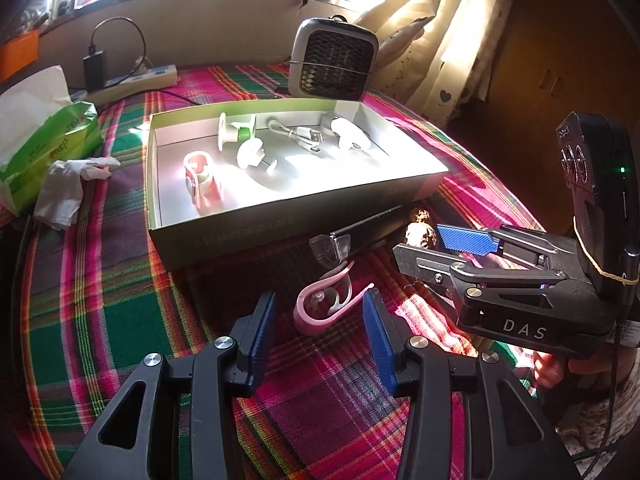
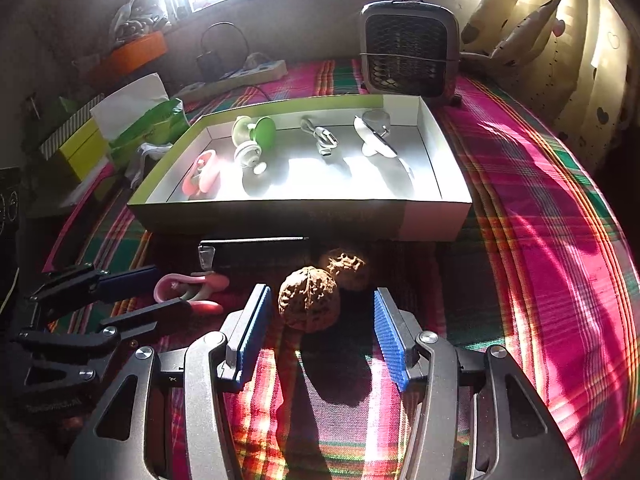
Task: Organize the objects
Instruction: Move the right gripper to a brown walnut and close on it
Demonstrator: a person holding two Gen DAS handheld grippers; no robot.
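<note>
Left claw [image 1: 320,336] gapes around pink clip [image 1: 320,308]; right claw [image 2: 320,328] gapes around walnut [image 2: 309,298], neither gripping

1. I see the bedspread [image 2: 540,208], filling the lower frame, plaid in magenta, green, and yellow-orange stripes.
2. My tools' pads [image 1: 378,340] are ribbed blue on black arms.
3. Centre frame, the box [image 1: 248,236] shows a lime-green rim and white interior.
4. The clip [image 1: 320,304] is pink; the walnut [image 2: 309,298] is brown.
</note>
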